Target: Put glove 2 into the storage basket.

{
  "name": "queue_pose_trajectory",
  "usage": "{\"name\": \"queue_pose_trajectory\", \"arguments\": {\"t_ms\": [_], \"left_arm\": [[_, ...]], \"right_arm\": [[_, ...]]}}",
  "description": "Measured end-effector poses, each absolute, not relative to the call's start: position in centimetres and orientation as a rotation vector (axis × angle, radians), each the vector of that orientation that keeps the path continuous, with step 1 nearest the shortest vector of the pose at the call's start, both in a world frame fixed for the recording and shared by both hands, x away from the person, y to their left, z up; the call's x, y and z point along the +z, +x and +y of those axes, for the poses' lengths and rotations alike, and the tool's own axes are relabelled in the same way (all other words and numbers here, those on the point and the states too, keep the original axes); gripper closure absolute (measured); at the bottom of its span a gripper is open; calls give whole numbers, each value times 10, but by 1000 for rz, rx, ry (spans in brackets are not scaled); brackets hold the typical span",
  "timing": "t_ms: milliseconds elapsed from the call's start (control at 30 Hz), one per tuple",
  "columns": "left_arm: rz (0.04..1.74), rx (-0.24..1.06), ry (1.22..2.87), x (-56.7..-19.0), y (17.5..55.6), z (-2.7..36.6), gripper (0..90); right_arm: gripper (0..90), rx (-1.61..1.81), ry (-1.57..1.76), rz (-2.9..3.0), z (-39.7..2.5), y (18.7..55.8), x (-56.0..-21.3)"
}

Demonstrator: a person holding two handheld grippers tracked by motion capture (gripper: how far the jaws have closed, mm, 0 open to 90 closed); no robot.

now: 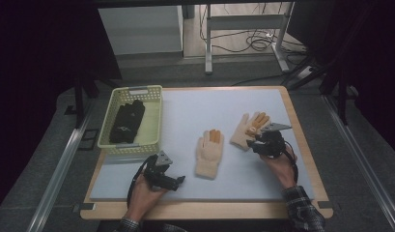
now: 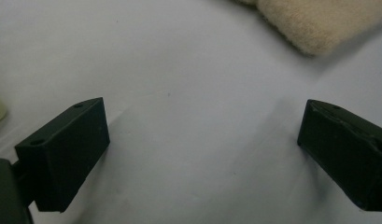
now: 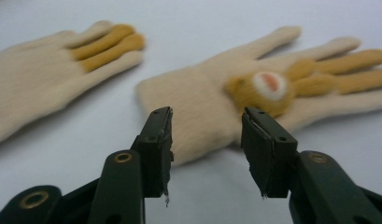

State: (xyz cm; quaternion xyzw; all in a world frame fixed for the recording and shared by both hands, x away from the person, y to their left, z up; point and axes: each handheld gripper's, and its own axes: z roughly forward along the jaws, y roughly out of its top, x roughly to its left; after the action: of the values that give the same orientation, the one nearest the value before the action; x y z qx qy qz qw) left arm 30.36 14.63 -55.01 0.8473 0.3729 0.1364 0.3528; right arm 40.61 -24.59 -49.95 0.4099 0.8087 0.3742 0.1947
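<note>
On the grey mat [image 1: 195,104] covering the table, two cream gloves lie flat with a gripper near each.

At the mat's left edge sits a yellow basket [image 1: 153,121] holding a dark folded item [image 1: 127,121]. The left glove [image 1: 209,153] lies mid-mat; the right glove [image 1: 249,126], bearing an orange-and-white patch, lies just beyond it to the right. The right gripper [image 3: 207,154] hovers at that glove's cuff, jaws spread, nothing between them. The left gripper [image 2: 202,154] rests low near the mat's front, jaws wide apart, the left glove's cuff just ahead.
</note>
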Motion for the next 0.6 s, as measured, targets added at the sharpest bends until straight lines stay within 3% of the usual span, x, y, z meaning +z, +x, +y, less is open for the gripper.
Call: {"name": "queue_pose_trajectory", "arguments": {"t_ms": [200, 600], "left_arm": [[965, 353, 2191, -550, 304, 146, 23], [965, 352, 2190, -550, 304, 146, 22]], "right_arm": [[415, 1013, 1163, 2232, -246, 432, -501], [354, 940, 1178, 2230, -238, 462, -514]]}}
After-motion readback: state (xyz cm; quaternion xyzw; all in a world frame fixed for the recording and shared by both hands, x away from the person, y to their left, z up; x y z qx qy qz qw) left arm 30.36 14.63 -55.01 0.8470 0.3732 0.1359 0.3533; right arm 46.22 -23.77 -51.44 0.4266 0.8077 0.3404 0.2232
